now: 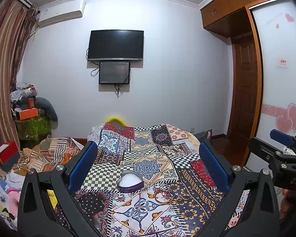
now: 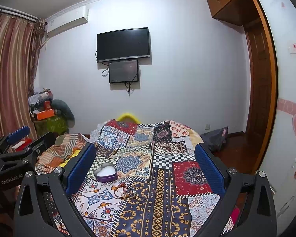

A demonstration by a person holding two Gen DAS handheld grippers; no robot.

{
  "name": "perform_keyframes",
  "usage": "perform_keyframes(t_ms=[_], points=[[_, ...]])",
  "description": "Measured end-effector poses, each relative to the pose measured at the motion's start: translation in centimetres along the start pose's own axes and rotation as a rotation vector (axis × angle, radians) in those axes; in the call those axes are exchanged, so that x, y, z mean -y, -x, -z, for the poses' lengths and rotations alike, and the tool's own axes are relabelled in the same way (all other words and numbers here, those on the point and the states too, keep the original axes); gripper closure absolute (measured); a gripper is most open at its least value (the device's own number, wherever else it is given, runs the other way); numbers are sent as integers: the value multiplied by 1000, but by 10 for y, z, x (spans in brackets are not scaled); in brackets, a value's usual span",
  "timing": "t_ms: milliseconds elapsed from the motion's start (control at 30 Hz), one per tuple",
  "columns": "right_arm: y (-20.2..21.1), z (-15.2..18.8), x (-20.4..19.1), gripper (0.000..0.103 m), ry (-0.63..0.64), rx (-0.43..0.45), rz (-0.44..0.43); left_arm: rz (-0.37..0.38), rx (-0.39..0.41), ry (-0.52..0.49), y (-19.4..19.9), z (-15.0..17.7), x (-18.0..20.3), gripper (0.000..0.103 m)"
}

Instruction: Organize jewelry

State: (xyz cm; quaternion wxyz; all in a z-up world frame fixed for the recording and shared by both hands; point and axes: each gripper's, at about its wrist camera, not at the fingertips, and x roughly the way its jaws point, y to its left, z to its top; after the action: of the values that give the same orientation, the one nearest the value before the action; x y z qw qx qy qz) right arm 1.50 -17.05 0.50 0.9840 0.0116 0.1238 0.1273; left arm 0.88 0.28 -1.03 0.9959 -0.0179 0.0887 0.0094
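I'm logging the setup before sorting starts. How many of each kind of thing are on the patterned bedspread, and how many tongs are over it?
Heart-shaped box, open, white lining: 1
Jewelry heap of bangles and rings, tangled, pieces too small to count singly: 1
Left tongs, open, empty: 1
Right tongs, open, empty: 1
Total: 4

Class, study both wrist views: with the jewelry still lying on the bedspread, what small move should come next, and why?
Probably lower one gripper, perhaps the right gripper, toward the jewelry pile. Both grippers are open and hold nothing, including the left gripper; the bangles lie loose just in front of the open heart-shaped box.
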Motion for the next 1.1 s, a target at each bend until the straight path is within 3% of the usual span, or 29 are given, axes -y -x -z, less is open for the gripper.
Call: perform_keyframes(t_ms=[1100], points=[[-5, 0, -2, 4, 1, -21, -13, 3, -14, 18, -9, 8, -1, 0]])
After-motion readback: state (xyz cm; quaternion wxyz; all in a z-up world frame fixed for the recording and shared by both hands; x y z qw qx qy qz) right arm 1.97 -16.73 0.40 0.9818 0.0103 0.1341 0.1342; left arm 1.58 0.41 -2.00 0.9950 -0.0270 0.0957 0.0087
